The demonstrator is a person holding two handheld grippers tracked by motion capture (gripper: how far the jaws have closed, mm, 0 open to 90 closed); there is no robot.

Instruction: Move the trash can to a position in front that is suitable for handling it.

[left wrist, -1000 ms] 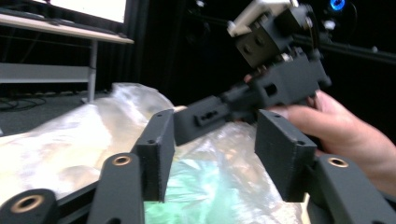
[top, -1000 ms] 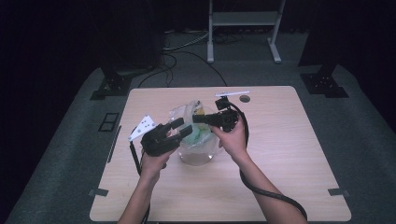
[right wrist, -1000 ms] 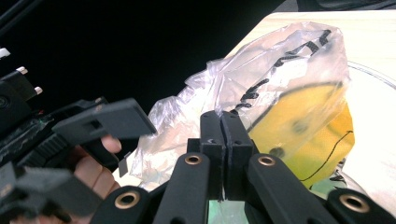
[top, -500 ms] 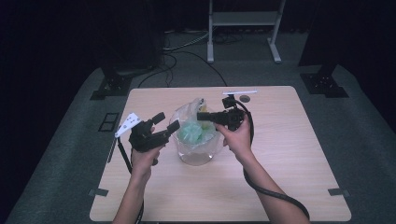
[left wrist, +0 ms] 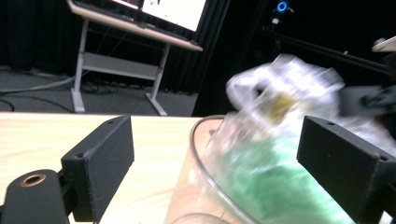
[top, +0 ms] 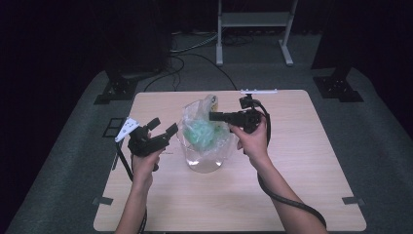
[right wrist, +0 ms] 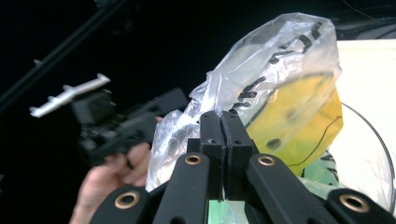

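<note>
A clear glass bowl stands mid-table with a clear plastic bag of green stuff in it. The bag's top carries yellow and black print. My right gripper is shut on the bag's upper edge, and its jaws pinch the film. Left of the bowl, my left gripper is open and holds nothing. In the left gripper view the bowl's rim and the blurred bag lie ahead, between the wide-apart jaws of that gripper. The right gripper view also shows the left gripper and its hand beyond the bag.
A white plastic strip lies at the table's far edge. Beyond the table are a metal stand, black stand feet and cables on the grey floor. The wooden table has free room at the right and the front.
My left gripper has drawn back to the left, away from the bag, and now stands open. The right gripper keeps its hold on the bag above the bowl.
</note>
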